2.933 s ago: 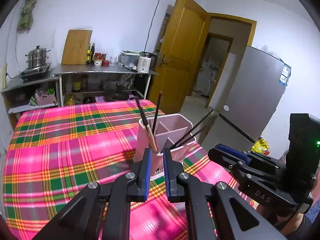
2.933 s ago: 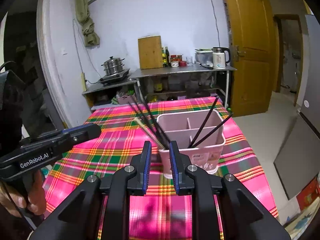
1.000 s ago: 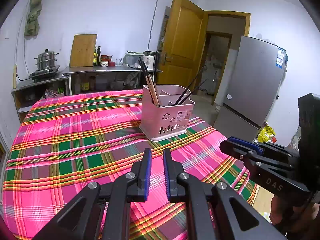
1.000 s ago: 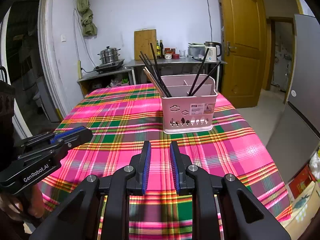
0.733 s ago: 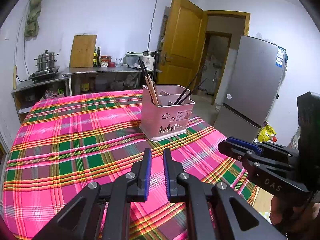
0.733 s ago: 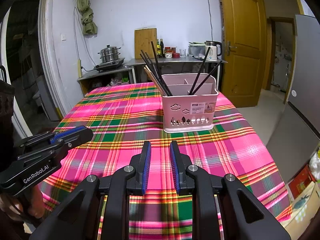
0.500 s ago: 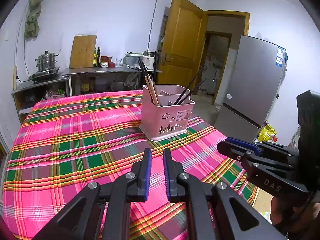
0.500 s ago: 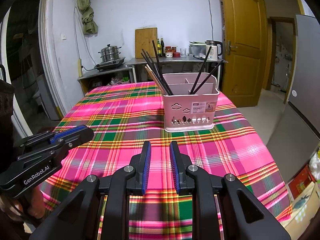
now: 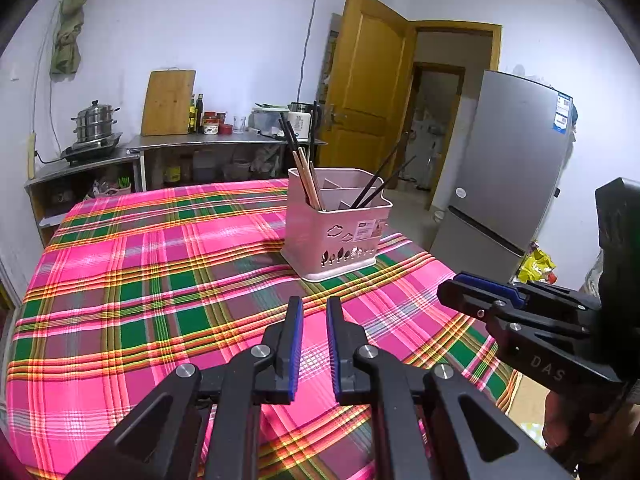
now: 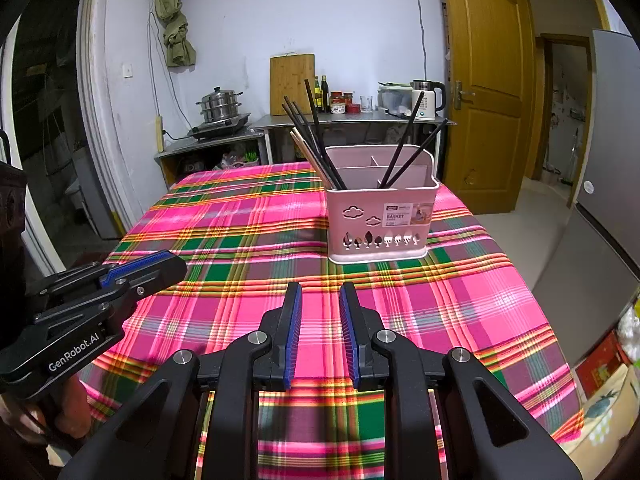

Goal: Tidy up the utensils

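The tabletop [image 10: 248, 216] wore a woven plaid cloth, matt and slightly creased. The utensil basket [image 10: 380, 220] looked like smooth pink plastic with a paper label. Its chopsticks [image 10: 316, 148] were partly dark and glossy, partly pale wood. Both tongs, left [image 9: 311, 344] and right [image 10: 320, 340], showed matt black plastic, ribbed blue pads [image 10: 294, 336] and shiny metal screws.

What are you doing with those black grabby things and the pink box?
A person is tidying utensils with a gripper in each hand. The pink utensil basket stands upright on the plaid tablecloth. Chopsticks lean in its left compartment, and two black ones lean on the right. Both the left gripper and the right gripper are open, hold nothing, and hover over the cloth short of the basket. No loose utensils show on the table.
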The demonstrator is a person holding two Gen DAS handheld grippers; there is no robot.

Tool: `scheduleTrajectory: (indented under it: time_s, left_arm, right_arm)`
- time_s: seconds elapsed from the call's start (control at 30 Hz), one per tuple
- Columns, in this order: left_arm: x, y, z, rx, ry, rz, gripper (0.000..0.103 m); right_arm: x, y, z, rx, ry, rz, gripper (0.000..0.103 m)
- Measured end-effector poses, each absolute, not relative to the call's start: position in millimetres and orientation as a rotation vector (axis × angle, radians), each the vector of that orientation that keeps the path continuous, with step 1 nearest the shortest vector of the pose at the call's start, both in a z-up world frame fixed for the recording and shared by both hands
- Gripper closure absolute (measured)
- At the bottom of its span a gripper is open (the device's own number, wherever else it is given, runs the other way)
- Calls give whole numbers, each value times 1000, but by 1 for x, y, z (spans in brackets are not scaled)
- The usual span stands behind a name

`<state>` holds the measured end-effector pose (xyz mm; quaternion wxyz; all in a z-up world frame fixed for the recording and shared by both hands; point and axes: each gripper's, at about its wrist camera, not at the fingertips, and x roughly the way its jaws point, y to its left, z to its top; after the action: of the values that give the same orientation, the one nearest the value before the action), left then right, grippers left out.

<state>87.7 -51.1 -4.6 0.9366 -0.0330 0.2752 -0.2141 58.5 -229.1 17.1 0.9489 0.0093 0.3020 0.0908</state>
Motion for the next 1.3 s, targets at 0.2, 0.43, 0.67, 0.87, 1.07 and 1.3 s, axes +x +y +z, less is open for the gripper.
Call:
scheduleTrajectory:
  time_s: [0.2, 0.43, 0.67, 0.87, 1.07, 1.3]
  left_arm:
    - [87, -50, -5, -66, 563, -439, 92]
    - [89, -51, -6, -66, 566, -442, 92]
    - [90, -51, -9, -69, 571, -450, 92]
    - [90, -52, -12, -69, 581, -456, 92]
    - [88, -55, -12, -48, 577, -450, 92]
    - [86, -57, -12, -51, 574, -458, 77]
  right_arm:
    - [59, -229, 17, 20, 615, 185, 83]
    - [60, -229, 16, 20, 615, 184, 83]
    - [61, -230, 16, 19, 617, 183, 83]
    - [62, -231, 15, 18, 620, 183, 83]
    - [63, -231, 15, 18, 620, 183, 83]
    - [63, -232, 13, 17, 622, 182, 83]
